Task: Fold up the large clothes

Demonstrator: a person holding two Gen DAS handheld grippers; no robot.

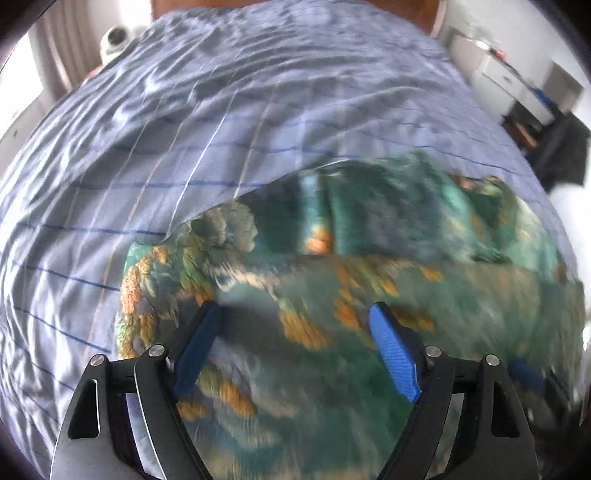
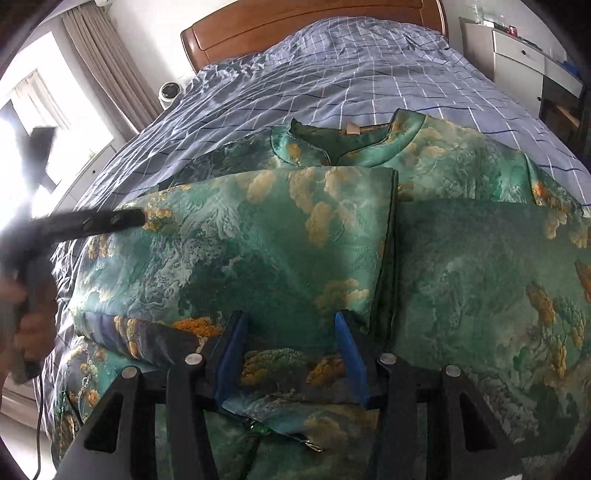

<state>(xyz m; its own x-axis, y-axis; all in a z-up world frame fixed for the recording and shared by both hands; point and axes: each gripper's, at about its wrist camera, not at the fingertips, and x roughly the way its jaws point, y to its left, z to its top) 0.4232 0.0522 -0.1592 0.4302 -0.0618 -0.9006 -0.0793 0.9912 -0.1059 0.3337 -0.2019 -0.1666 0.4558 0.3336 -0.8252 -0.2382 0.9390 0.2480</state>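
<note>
A: What is shown in the left wrist view?

B: The left gripper (image 1: 295,325) is seen over the left part of the green patterned dress (image 1: 332,295), which lies on the bed (image 1: 147,147) with its checked cover. The jaws are spread wide and nothing is held between them; only cloth is seen beneath. The picture is blurred, so whether the fingertips touch the cloth cannot be told.

A: And in the right wrist view?

B: The dress (image 2: 258,240) is seen spread across the bed (image 2: 369,74), collar toward the headboard (image 2: 295,26). One panel has already been folded over the middle of the dress, its straight edge running away from the collar. The right gripper (image 2: 291,343) is held at the hem end of that panel, farthest from the collar. Its jaws are half open, with a fold of cloth lying between the fingers (image 2: 231,358); whether it is pinched cannot be told. The left gripper (image 2: 125,219) is seen at the dress's left edge, held by a hand (image 2: 22,310).

A: Which step is judged to be in hand?

B: A lengthwise fold is judged done on one side; the hem end is probably being taken up next.

A: What is called for?

B: A firm grasp of both hem corners is needed, then an even lift toward the collar, so the slippery cloth is not skewed.
</note>
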